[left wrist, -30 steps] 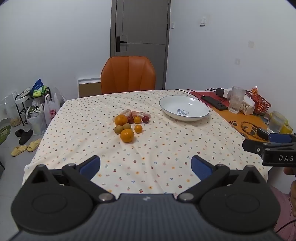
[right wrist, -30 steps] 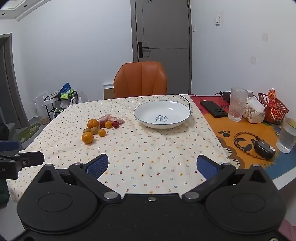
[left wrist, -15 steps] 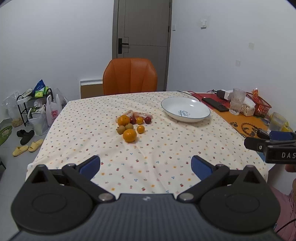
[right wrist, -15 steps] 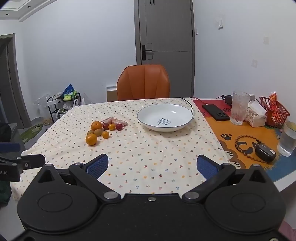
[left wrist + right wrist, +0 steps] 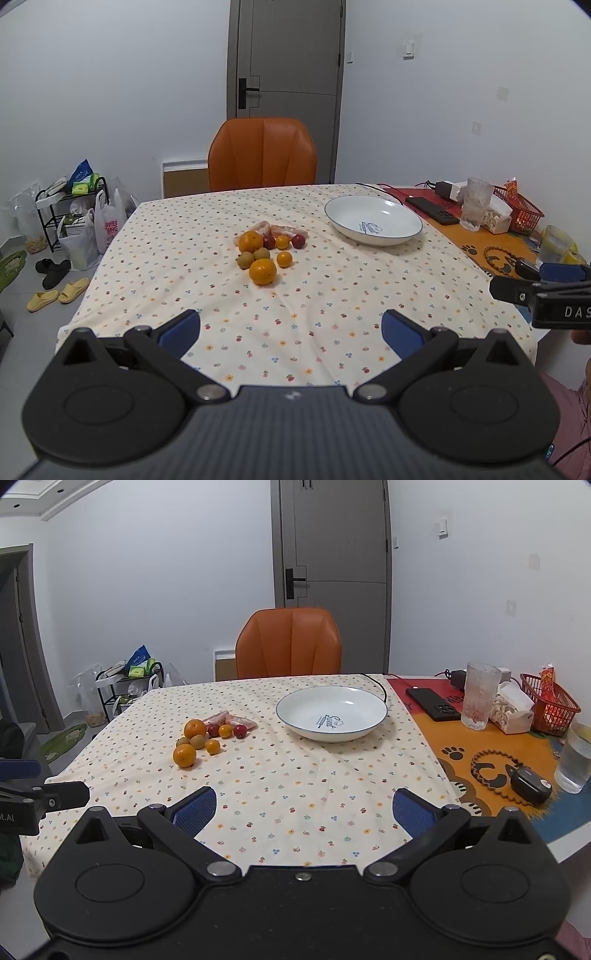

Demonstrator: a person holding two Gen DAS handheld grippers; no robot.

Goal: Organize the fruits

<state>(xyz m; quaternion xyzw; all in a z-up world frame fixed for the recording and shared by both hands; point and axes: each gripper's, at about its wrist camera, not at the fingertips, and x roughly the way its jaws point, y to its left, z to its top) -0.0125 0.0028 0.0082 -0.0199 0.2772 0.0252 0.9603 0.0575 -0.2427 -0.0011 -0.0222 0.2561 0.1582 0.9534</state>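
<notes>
Fruits (image 5: 263, 251) lie ahead; left hand-held gripper (image 5: 291, 328) and right hand-held gripper (image 5: 304, 810) level, spread wide.

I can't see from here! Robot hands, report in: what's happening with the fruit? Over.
Left gripper and right gripper: jaws open, empty, short of the table. Fruit pile on tablecloth, untouched. White bowl empty. Path clear.

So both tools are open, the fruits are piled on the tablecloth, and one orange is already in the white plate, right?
Not quite. The white plate is empty in the right wrist view; both oranges, including the nearest orange, sit with the fruits on the tablecloth. The left tool and right tool are open.
</notes>
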